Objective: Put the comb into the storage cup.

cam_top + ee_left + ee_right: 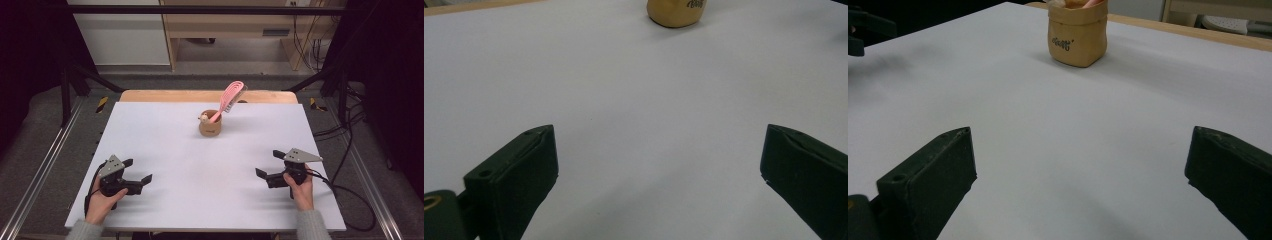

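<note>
**Sam:** White table point(165, 150), big and flat, with a dark room all around it. What are we looking at?

**Mia:** See the little tan bag-cup point(210, 125)? It sits toward twelve o'clock on the table, near the far edge. A pink comb point(230, 97) stands in it and leans out toward one o'clock. A tiny toy thing point(203, 118) pokes up at the rim too, but it is too small to tell what it is.

**Sam:** What could go wrong?

**Mia:** I think the cup is soft and light, and the comb is tall and tippy. If a gripper pulls the comb sideways, the cup may fall over or slide. If it bumps the rim, the toy thing could pop out.

**Sam:** So pull it straight up?

**Mia:** Yes, I guess so, and maybe hold the cup with the other one.

**Sam:** Where are the grippers?

**Mia:** The left gripper point(138, 170) is at seven o'clock. The right gripper point(269, 163) is at five o'clock. Both are well apart from the cup.

**Sam:** Are they holding anything?

**Mia:** No. Both have their jaws spread wide, with nothing between them but bare table. Each one is in a hand.
</note>
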The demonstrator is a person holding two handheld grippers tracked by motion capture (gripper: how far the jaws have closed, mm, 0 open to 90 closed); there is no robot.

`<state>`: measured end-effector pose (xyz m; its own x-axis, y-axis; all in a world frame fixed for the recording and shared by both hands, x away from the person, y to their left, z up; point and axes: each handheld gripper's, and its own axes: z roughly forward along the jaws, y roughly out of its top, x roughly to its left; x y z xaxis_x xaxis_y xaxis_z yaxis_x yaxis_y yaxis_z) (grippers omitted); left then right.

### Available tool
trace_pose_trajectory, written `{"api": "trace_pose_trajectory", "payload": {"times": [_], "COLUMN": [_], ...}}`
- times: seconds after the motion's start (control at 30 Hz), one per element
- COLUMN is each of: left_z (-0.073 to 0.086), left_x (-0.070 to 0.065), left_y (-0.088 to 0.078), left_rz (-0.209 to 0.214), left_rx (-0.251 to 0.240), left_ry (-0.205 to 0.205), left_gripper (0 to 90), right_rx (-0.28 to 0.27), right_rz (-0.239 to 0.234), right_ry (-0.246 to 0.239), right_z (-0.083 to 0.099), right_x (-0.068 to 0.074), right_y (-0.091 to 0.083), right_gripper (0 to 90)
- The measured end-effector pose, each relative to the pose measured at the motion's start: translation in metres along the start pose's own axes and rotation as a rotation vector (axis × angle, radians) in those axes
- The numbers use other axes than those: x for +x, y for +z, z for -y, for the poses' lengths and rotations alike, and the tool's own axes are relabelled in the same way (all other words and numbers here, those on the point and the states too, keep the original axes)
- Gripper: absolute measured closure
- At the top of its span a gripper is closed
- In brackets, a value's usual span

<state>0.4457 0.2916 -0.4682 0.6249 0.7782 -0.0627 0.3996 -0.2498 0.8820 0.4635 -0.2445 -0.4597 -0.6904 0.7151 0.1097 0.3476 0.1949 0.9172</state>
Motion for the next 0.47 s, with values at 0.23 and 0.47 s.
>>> {"api": "trace_pose_trajectory", "payload": {"times": [0.23, 0.47], "left_z": [0.0, -0.001], "left_x": [0.0, 0.0], "left_y": [0.0, 0.0], "left_rz": [0.0, 0.0], "left_rx": [-0.005, -0.002], "left_ry": [0.002, 0.003], "left_gripper": [2.0, 1.9], "right_rx": [0.02, 0.039], "right_rz": [-0.004, 0.003], "right_ry": [-0.005, -0.004], "right_z": [0.01, 0.016], "right_x": [-0.004, -0.006], "right_y": [-0.005, -0.007], "right_gripper": [0.3, 0.3]}}
